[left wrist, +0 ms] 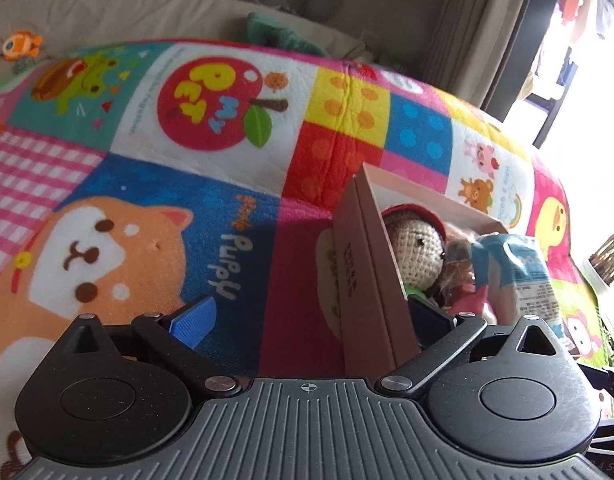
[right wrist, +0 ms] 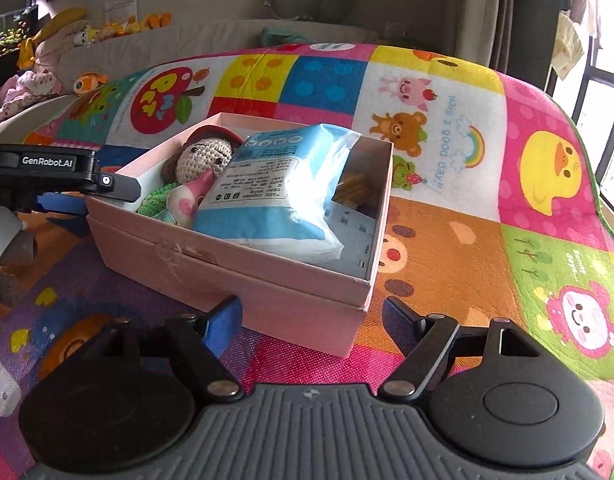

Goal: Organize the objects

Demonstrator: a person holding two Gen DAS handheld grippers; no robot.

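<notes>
Both grippers are spread: left gripper (left wrist: 307,316) straddles the box (right wrist: 243,256) wall; right gripper (right wrist: 311,320) faces its corner at 12 o'clock.

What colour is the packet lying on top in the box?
Blue and white, with printed text; the packet shows best in the right wrist view, inside the pink box.

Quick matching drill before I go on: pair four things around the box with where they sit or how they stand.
Things:
1. crochet doll
2. blue-and-white packet
3. left gripper
4. right gripper

Places or states:
A. open, astride the pink box's side wall
B. far left corner inside the pink box
C. open, in front of the box's near corner
D. lying across the middle of the box, on top of other contents

Pairs: 1-B, 2-D, 3-A, 4-C
</notes>
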